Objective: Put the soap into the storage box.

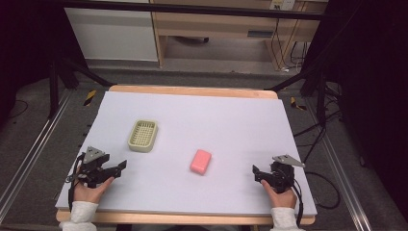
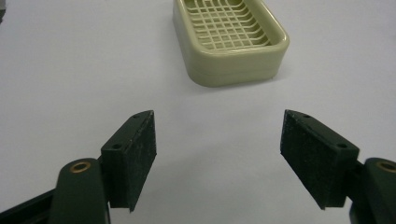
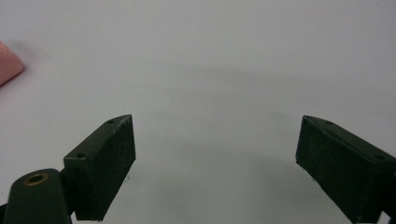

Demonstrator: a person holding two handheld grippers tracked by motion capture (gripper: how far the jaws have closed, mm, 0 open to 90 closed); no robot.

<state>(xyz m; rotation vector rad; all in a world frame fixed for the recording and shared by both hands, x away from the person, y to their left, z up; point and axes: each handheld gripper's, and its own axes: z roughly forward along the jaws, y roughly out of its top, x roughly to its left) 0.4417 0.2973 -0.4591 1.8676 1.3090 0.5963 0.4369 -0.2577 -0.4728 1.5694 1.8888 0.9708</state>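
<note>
**Mia:** On the white desk (image 1: 231, 120) I see a pink soap bar (image 1: 200, 161) and a pale green soap dish (image 1: 143, 135). Where are the tongs?

**Ben:** Down at the near edge. The left tongs (image 1: 121, 166) are at the left side, and the right tongs (image 1: 254, 172) are at the right side. Both sit wide open with nothing in them. In the left gripper view, the pads (image 2: 137, 158) stand far apart over bare desk.

**Mia:** Which tongs are closer to the soap?

**Ben:** I think the right tongs are a bit closer. The soap lies between the two, near the middle of the desk, up and to the left of the right tongs. In the right gripper view, a pink corner (image 3: 8, 65) peeks in at the left edge.

**Mia:** Which way does the soap point?

**Ben:** Its long side runs away from the person and leans a little to the right. The dish lies nearly the same way, up and to the left of the soap, well apart from it. It sits just ahead of the left tongs (image 2: 217, 154).

**Mia:** So what comes next?

**Ben:** My guess is the right tongs swing left and pinch the soap across its short side.
</note>
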